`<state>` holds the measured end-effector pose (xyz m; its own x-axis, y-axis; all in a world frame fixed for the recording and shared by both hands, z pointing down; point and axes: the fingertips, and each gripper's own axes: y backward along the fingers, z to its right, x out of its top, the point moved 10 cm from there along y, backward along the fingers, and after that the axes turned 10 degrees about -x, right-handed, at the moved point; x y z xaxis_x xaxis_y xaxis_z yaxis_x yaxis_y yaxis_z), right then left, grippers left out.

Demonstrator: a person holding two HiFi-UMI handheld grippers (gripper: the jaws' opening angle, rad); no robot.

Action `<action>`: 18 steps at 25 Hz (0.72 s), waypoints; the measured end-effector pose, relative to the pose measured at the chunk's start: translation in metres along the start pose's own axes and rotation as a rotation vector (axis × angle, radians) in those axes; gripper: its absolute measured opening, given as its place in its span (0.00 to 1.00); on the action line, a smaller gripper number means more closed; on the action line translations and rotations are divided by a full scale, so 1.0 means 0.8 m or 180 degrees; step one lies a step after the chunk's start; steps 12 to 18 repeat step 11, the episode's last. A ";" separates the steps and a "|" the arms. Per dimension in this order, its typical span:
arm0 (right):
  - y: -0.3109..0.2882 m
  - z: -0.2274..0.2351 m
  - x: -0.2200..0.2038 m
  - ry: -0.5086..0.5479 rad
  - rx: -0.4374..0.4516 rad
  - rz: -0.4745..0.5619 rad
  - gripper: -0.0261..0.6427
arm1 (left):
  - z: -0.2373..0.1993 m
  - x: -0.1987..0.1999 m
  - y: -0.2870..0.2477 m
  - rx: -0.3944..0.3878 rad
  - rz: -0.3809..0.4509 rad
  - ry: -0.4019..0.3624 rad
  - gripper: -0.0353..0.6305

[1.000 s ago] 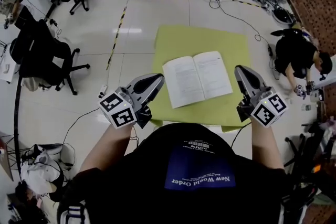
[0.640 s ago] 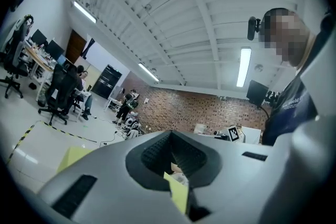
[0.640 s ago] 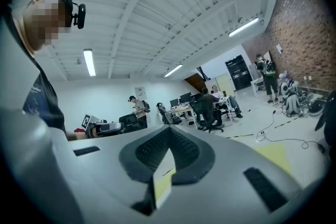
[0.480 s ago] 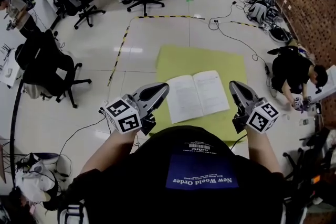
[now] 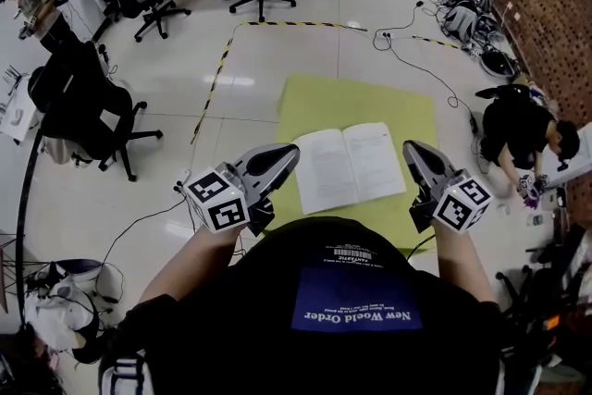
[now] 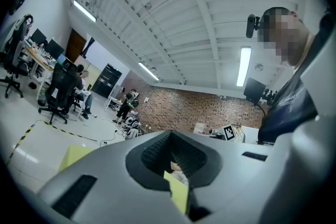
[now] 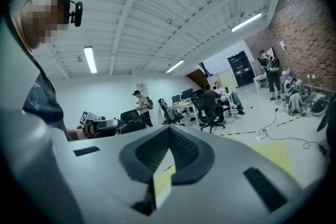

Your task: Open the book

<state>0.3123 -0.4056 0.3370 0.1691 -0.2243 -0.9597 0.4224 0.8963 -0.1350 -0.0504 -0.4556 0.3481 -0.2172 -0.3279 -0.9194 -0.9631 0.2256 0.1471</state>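
Left tongs [image 5: 282,157] and right tongs [image 5: 413,153] are closed, empty, held either side of the book [image 5: 350,165], which lies open on the green mat [image 5: 370,102]. A stray nudge from either tip could crease pages or flip it shut.

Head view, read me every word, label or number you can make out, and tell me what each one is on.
"New World Order": on the blue patch of the person's black shirt, upside down in this view.
Small print by a barcode-like mark higher on the shirt: too small to read.
Pages of the open book: print too small to read.
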 end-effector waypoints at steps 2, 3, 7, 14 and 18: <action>0.000 -0.001 0.000 0.0014 0.0010 -0.0007 0.02 | 0.000 0.000 0.000 0.0003 -0.0001 0.0005 0.06; -0.001 -0.001 0.001 0.0019 0.0013 -0.0012 0.02 | 0.000 0.000 0.000 0.0005 0.0000 0.0008 0.06; -0.001 0.000 0.000 0.0030 0.0008 -0.0019 0.02 | -0.001 -0.001 0.000 0.0007 -0.0002 0.0013 0.06; 0.001 0.003 -0.003 0.0039 0.0010 -0.0012 0.02 | -0.002 -0.005 -0.001 0.0005 0.0004 -0.0004 0.06; 0.001 0.003 -0.003 0.0039 0.0010 -0.0012 0.02 | -0.002 -0.005 -0.001 0.0005 0.0004 -0.0004 0.06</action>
